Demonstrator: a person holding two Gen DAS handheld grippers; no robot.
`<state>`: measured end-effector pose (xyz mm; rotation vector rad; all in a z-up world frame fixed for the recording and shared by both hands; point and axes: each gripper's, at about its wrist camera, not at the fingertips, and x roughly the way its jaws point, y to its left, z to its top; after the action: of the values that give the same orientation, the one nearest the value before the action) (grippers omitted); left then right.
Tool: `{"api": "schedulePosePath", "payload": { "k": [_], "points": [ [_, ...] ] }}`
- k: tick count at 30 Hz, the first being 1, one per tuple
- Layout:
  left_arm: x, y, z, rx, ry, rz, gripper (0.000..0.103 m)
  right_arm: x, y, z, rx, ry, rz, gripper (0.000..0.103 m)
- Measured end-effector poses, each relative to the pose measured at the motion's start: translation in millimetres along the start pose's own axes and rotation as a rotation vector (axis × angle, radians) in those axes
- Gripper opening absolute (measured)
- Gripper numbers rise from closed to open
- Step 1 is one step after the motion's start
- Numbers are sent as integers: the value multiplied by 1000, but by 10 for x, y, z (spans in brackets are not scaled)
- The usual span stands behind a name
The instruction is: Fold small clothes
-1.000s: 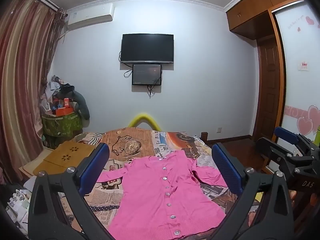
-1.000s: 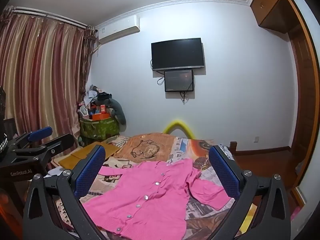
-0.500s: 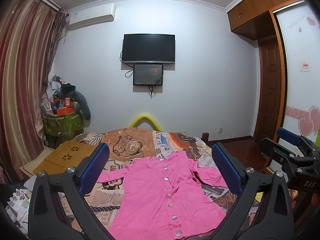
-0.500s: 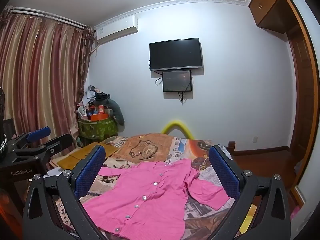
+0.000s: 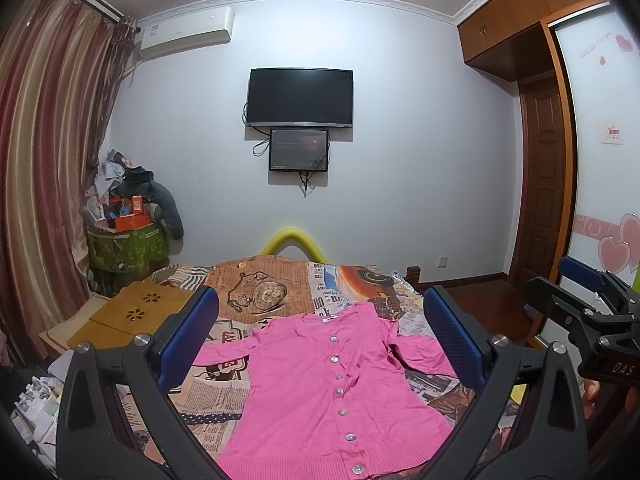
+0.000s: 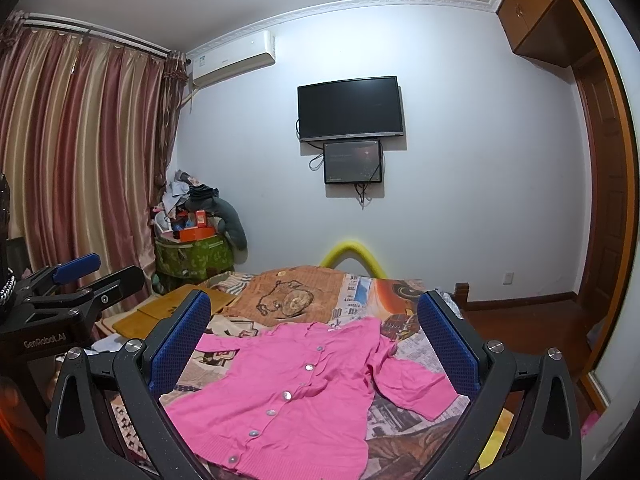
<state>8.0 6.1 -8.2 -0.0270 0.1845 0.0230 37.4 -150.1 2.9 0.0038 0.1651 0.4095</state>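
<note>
Open air above pink cardigan (image 5: 332, 392) on bed (image 5: 280, 284).
Wooden boards (image 5: 132, 312) crowding left edge; bare floor (image 6: 532, 320) right.

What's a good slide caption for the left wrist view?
Open left gripper poised above a buttoned pink cardigan spread flat on a printed bedspread.

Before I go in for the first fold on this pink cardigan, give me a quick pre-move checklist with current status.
1. Cardigan lies flat, front up, buttoned: ok.
2. Both sleeves spread out: not ok; the sleeve on the right is bent and creased.
3. Left hand-held gripper open and empty: ok.
4. Right hand-held gripper open and empty: ok.
5. Nothing lying on the cardigan: ok.
6. Near hem fully on the bed: cannot tell; the hand-held grippers hide its corners.
</note>
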Motion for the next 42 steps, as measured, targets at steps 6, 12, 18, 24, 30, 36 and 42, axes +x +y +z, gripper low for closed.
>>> {"api": "schedulePosePath", "payload": {
  "k": [6, 12, 18, 24, 30, 36, 42],
  "points": [
    [8, 21, -9, -3, -1, 3, 103, 12, -45, 2, 0, -1, -2, 103],
    [0, 39, 0, -4, -2, 3, 103, -3, -35, -5, -2, -3, -3, 103],
    [-4, 41, 5, -4, -3, 3, 103, -2, -45, -5, -3, -3, -2, 103],
    [-10, 50, 23, -3, -3, 6, 103, -7, -36, 1, -3, -1, -2, 103],
    [-12, 66, 35, -7, -4, 8, 103, -8, -32, 4, -4, -2, -2, 103],
    [-7, 55, 33, -5, -4, 10, 103, -11, -49, 12, -5, 2, -2, 103],
    [-12, 57, 33, -6, -3, 13, 103, -18, -20, 31, -6, 7, -2, 103]
  ]
}}
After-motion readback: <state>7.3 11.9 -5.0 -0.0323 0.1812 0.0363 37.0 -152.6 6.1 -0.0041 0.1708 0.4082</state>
